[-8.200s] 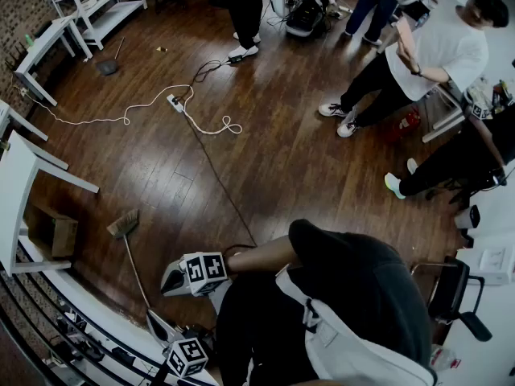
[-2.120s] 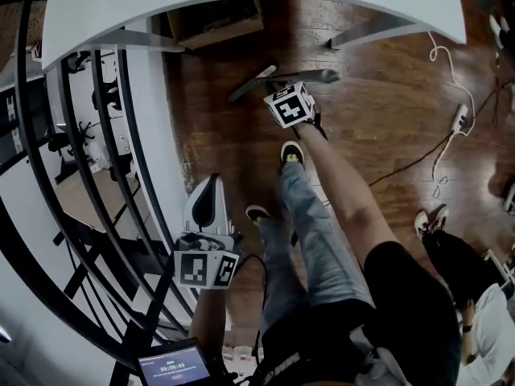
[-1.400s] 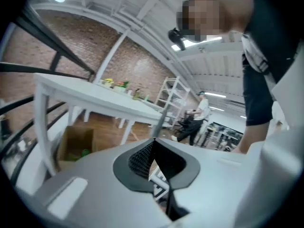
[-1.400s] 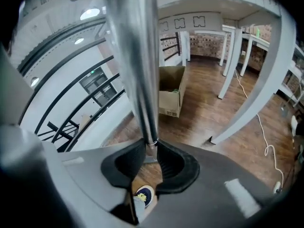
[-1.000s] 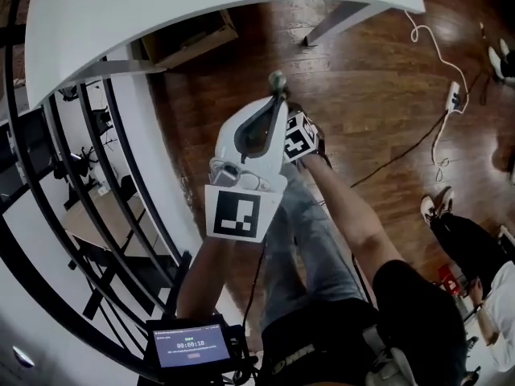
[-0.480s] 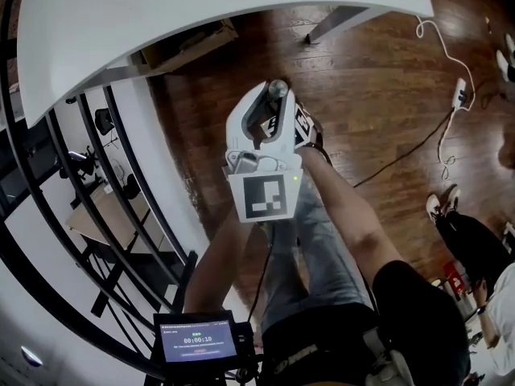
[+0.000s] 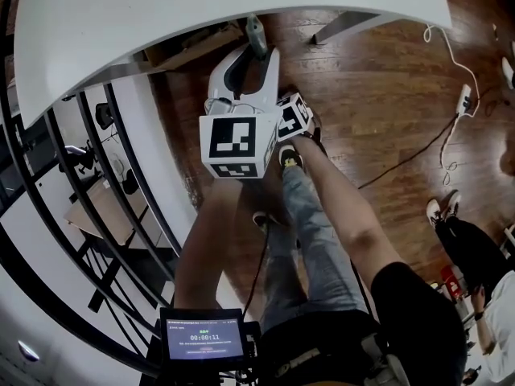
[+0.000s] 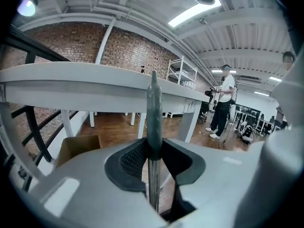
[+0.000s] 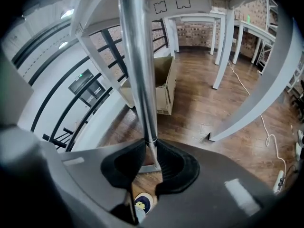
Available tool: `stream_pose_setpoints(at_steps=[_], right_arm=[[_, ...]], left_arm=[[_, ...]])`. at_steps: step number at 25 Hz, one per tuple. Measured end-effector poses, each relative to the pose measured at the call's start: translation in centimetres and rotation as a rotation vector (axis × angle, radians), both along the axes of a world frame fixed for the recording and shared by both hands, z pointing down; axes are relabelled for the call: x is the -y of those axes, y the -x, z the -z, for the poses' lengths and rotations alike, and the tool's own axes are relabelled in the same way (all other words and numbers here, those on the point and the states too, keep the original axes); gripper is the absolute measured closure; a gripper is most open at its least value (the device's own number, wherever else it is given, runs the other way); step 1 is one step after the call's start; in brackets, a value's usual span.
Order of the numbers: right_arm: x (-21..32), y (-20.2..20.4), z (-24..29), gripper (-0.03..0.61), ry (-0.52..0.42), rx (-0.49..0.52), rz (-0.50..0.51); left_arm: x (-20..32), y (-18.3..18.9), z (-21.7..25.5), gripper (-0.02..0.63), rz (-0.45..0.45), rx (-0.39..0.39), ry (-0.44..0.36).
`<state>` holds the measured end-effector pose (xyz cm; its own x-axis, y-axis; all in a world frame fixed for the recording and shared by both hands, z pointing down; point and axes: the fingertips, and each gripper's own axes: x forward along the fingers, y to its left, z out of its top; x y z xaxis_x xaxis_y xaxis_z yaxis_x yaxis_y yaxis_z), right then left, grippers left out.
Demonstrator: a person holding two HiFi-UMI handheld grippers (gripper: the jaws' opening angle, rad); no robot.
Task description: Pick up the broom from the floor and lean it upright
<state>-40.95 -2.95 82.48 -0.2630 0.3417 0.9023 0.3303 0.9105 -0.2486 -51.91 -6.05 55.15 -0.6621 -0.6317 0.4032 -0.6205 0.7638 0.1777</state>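
Note:
The broom stands nearly upright between my two grippers. Its grey handle (image 8: 153,103) rises between the pads of my left gripper (image 8: 153,148), which press on it from both sides just below the tip. In the head view the left gripper (image 7: 251,55) holds the handle's top (image 7: 256,34) close to the white table's edge (image 7: 201,14). Lower down, my right gripper (image 9: 149,158) is shut on the thin part of the handle (image 9: 137,70). Only that gripper's marker cube (image 7: 294,117) shows in the head view. The broom head is mostly hidden below the jaws.
A cardboard box (image 9: 164,87) sits under the table, beside white table legs (image 9: 223,46). A black railing (image 7: 80,215) runs along the left. A white cable and power strip (image 7: 463,99) lie on the wood floor. A person (image 8: 223,103) stands far off. My shoe (image 9: 142,204) is below.
My left gripper has come down and forward along the handle, so the tip now sticks out past its jaws near the table edge. My right gripper has dropped a little with the broom.

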Motion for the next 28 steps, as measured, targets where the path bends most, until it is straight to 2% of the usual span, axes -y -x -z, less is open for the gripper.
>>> stream_pose_setpoints(at_steps=[11, 14, 16, 21, 25, 28], right_arm=[[-0.1, 1.4, 1.0, 0.49, 0.085, 0.088, 0.008], [-0.2, 1.6, 1.3, 0.433, 0.113, 0.118, 0.009], [-0.1, 1.7, 1.6, 0.431, 0.126, 0.14, 0.008], [1.0, 2.3, 3.2, 0.412, 0.13, 0.221, -0.001], [0.2, 2.7, 5.9, 0.402, 0.212, 0.293, -0.014], [0.1, 2.8, 7.7, 0.402, 0.238, 0.357, -0.01]], left_arm=[[0.2, 0.6, 0.1, 0.491, 0.018, 0.047, 0.034], [-0.2, 0.7, 0.0, 0.489, 0.032, 0.058, 0.045], [-0.2, 0.7, 0.0, 0.489, 0.034, 0.058, 0.044], [0.0, 0.3, 0.1, 0.457, 0.022, 0.059, 0.048], [-0.6, 0.0, -0.1, 0.448, 0.025, 0.05, 0.053], [-1.1, -0.5, 0.0, 0.448, 0.03, 0.048, 0.061]])
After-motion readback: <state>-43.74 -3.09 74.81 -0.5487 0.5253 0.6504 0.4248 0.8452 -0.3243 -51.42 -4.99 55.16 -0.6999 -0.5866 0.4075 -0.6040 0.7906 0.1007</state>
